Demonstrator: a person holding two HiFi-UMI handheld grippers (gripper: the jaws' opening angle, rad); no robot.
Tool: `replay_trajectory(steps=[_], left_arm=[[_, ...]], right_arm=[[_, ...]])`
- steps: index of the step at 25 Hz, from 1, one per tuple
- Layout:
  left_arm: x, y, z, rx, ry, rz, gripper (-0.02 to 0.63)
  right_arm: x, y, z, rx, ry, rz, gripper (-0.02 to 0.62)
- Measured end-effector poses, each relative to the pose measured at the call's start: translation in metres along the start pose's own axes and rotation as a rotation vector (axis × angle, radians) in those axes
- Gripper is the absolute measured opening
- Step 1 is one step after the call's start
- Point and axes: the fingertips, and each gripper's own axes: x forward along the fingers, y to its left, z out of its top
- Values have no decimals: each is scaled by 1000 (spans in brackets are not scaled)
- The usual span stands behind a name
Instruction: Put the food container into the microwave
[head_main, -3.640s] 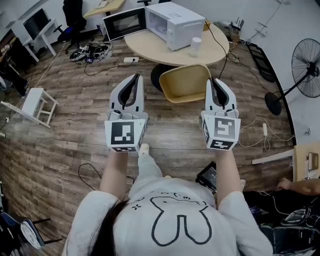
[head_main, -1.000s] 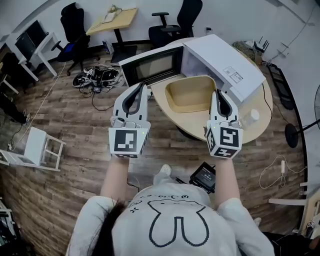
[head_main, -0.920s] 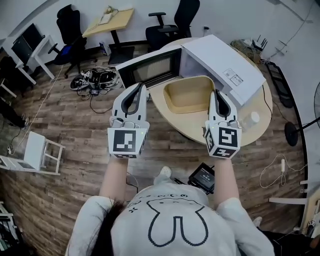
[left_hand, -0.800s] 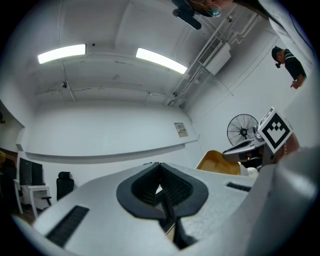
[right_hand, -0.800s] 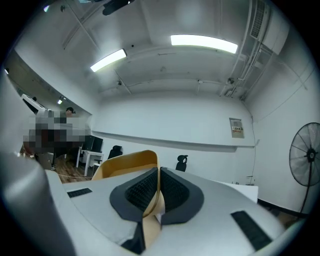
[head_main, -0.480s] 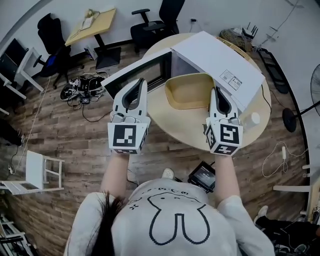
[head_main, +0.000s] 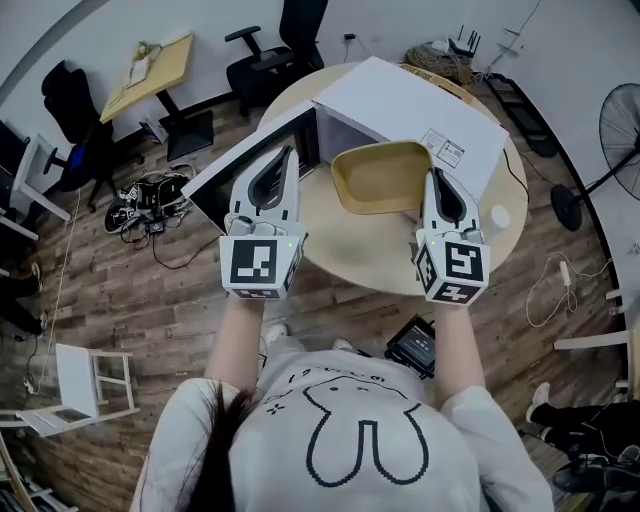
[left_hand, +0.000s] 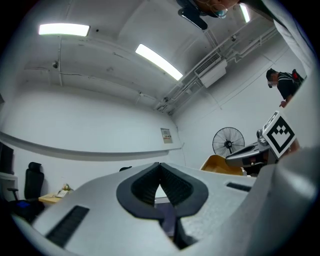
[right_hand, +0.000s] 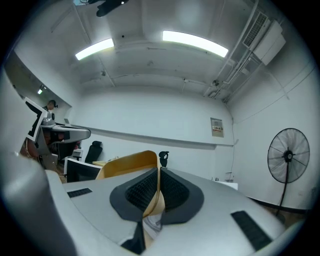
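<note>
Two grippers show in head view, both over the round table (head_main: 370, 250). Far left: white stool (head_main: 85, 385) on the wood floor, cable tangle (head_main: 140, 195), black office chair (head_main: 65, 100) and small desk (head_main: 150, 70).

Left gripper (head_main: 289, 152): jaws together w/ nothing btw them. Its own view shows the ribbed pads (left_hand: 172, 182) meeting at the tip, empty. It hangs just beside the microwave door (head_main: 250, 150), which is swung open to the left.

Microwave (head_main: 400, 100): white, on the far part of the table, door side toward the person.

Food container (head_main: 385, 175): yellow-tan, shallow, open-topped. It sits right at the mouth of the cavity, btw the two grippers, and is not inside yet. Can't tell if its base touches the table.

Right gripper (head_main: 432, 176) is clamped on the container's right wall. In the right gripper view the tan wall runs up btw the dark pads (right_hand: 137, 192), pinched tight.

Right of that gripper, a small white cup (head_main: 497, 218) stands near the table edge. A dark device (head_main: 415, 345) lies on the floor below the table. Far right: pedestal fan (head_main: 620, 120).
</note>
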Motion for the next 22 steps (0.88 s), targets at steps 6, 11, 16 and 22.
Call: replay_trajectory(steps=[6, 11, 16, 22], left_arm=[[19, 2, -4, -18, -15, -96, 9], [31, 16, -12, -28, -20, -192, 9], [42, 34, -22, -51, -28, -282, 9], [60, 51, -32, -98, -43, -382, 9]], right_arm=[[-5, -4, -1, 12, 19, -93, 38], [0, 4, -9, 45, 53, -199, 38], [5, 17, -13, 91, 73, -302, 38], [14, 34, -13, 100, 94, -405, 38]])
